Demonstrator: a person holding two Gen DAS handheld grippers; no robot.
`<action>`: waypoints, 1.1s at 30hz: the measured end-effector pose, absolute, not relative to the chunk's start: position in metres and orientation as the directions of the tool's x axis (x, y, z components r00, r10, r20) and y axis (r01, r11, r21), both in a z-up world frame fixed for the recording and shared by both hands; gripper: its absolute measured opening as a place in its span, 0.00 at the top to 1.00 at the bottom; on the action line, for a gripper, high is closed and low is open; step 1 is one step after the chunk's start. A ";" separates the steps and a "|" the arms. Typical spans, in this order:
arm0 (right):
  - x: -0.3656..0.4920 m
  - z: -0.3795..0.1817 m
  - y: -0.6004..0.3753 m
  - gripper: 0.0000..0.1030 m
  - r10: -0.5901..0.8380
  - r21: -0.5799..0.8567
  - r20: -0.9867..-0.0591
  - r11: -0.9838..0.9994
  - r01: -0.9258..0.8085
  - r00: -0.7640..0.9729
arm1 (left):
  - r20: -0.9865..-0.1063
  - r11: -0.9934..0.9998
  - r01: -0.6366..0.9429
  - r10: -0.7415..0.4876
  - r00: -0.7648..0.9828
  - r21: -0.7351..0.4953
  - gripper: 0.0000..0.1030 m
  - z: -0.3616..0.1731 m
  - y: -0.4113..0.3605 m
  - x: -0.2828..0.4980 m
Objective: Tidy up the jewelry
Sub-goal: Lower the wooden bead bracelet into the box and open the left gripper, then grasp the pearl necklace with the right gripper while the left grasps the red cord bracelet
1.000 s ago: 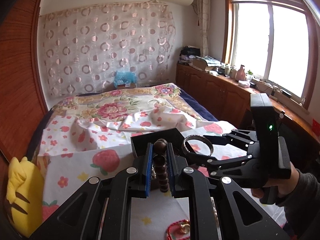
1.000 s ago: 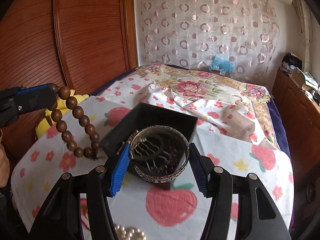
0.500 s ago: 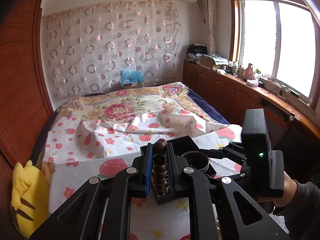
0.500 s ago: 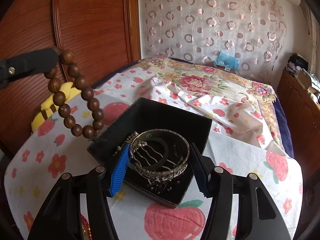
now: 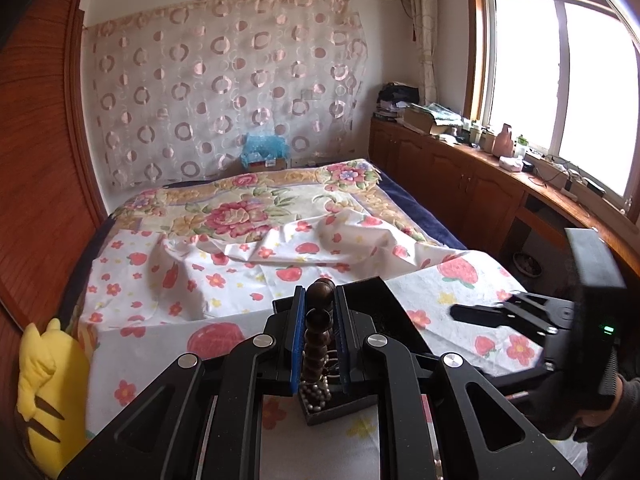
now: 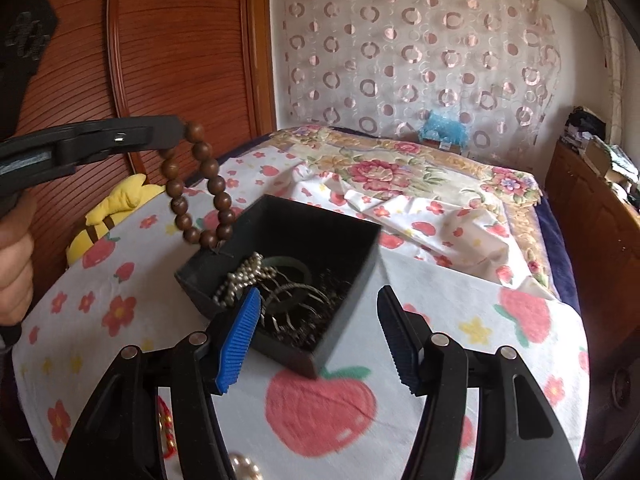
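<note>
A black jewelry box [image 6: 344,240] sits on the strawberry-print sheet and holds a pearl strand [image 6: 240,278], a dark bangle and metal pieces. My left gripper [image 5: 318,312] is shut on a brown wooden bead bracelet [image 5: 316,344], which hangs over the box's left corner in the right wrist view [image 6: 200,196]. My right gripper [image 6: 316,334] is open and empty just in front of the box; it also shows at the right of the left wrist view [image 5: 500,316].
A yellow plush toy [image 5: 44,392] lies at the bed's left edge by the wooden wardrobe. A red cord bracelet [image 6: 166,428] and a pearl item [image 6: 244,466] lie on the sheet near me. Wooden cabinets [image 5: 460,192] run along the right.
My right gripper opened and let the silver bangle go into the box, then drew back. My left gripper rose slightly with the bead bracelet over the box.
</note>
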State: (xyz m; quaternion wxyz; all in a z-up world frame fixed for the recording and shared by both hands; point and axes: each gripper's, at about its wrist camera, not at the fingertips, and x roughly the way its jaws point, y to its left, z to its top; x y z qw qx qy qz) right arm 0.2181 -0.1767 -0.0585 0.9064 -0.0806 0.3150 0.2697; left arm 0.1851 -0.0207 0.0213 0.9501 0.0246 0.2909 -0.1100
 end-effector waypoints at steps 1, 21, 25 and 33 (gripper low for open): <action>0.215 -0.058 -0.180 0.39 0.436 0.023 -0.612 0.844 -0.536 0.660 | -0.561 0.975 0.223 -0.196 0.805 -0.020 0.88 0.020 -0.022 0.187; 0.153 -0.057 -0.200 0.39 0.477 0.051 -0.608 0.821 -0.568 0.634 | -0.613 0.966 0.257 -0.198 0.765 0.008 0.76 -0.017 -0.035 0.175; 0.145 -0.072 -0.203 0.46 0.464 0.059 -0.644 0.823 -0.565 0.609 | -0.636 0.961 0.276 -0.208 0.743 0.008 0.72 -0.030 -0.032 0.164; 0.132 -0.100 -0.206 0.63 0.430 0.052 -0.711 0.821 -0.568 0.557 | -0.683 0.955 0.296 -0.210 0.700 0.010 0.69 -0.060 -0.029 0.143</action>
